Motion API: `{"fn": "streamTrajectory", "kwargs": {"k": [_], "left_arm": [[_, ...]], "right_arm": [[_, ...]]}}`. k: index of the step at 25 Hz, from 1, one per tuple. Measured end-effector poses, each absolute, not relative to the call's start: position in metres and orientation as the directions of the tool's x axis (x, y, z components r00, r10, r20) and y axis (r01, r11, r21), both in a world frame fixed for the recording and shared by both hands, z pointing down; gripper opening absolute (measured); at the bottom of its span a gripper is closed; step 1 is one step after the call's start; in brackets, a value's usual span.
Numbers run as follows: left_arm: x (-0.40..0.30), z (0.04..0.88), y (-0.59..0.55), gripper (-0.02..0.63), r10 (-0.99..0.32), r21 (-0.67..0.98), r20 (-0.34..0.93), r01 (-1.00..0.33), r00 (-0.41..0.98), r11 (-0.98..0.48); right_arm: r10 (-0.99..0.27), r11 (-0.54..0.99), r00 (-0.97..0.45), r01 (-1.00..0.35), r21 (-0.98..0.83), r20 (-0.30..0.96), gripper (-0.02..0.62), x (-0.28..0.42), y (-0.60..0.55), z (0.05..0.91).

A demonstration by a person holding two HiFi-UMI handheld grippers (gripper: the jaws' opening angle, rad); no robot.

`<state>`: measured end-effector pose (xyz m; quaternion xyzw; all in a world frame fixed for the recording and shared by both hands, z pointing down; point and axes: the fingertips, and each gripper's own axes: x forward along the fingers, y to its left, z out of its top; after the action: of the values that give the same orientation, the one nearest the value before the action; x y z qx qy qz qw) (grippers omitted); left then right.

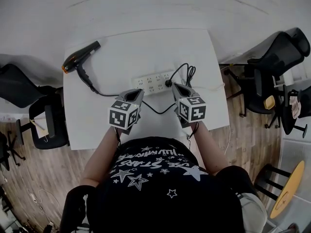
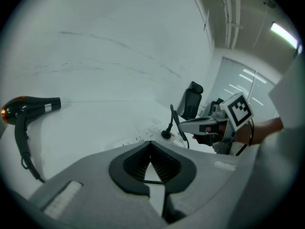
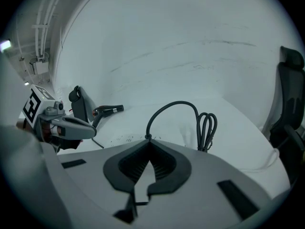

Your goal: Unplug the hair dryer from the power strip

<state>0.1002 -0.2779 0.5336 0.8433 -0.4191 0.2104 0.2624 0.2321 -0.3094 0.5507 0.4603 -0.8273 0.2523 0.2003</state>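
A black hair dryer [image 1: 80, 57] with an orange tail lies at the far left of the white table [image 1: 204, 57]. Its cable [image 1: 150, 108] runs to a black plug [image 1: 168, 83] seated in the white power strip [image 1: 151, 84]. My left gripper [image 1: 139, 91] is shut and empty, its tip just short of the strip's near edge. My right gripper [image 1: 175, 87] is shut too, right beside the plug. From the left gripper [image 2: 151, 142] I see the plug [image 2: 166, 134] and the dryer [image 2: 28, 108]. From the right gripper [image 3: 149, 140], the cable [image 3: 174, 106] arches up just beyond its tip.
A bundled loop of black cord [image 1: 190, 73] lies right of the strip, and a thin white lead [image 1: 218, 87] trails off the table's right edge. Office chairs stand at the left [image 1: 29, 106] and right [image 1: 279, 57]. A yellow round stool [image 1: 287, 188] sits on the wooden floor.
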Motion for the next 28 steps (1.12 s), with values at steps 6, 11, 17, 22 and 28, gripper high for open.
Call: {"fn": "streamTrajectory", "kwargs": {"k": [6,11,17,22,28], "left_arm": [[0.11,0.554,-0.282,0.009,-0.553,0.257,0.613,-0.804,0.564,-0.536],[0.113,0.569,-0.292,0.008,-0.531,0.235,0.648,-0.807,0.545,-0.542],[0.114,0.581,-0.298,0.009,-0.518,0.208,0.676,-0.81,0.524,-0.548],[0.117,0.587,-0.3,0.009,-0.508,0.18,0.693,-0.806,0.511,-0.564],[0.12,0.595,-0.301,0.009,-0.489,0.167,0.713,-0.8,0.502,-0.577]], "right_arm": [[-0.65,0.467,-0.503,-0.856,-0.222,0.57,0.008,0.229,-0.314,0.558],[-0.65,0.465,-0.498,-0.858,-0.218,0.573,0.009,0.23,-0.318,0.56],[-0.632,0.494,-0.511,-0.845,-0.205,0.583,0.009,0.225,-0.317,0.565],[-0.625,0.505,-0.519,-0.839,-0.205,0.584,0.009,0.223,-0.318,0.568],[-0.624,0.518,-0.517,-0.835,-0.186,0.585,0.009,0.222,-0.318,0.569]]}}
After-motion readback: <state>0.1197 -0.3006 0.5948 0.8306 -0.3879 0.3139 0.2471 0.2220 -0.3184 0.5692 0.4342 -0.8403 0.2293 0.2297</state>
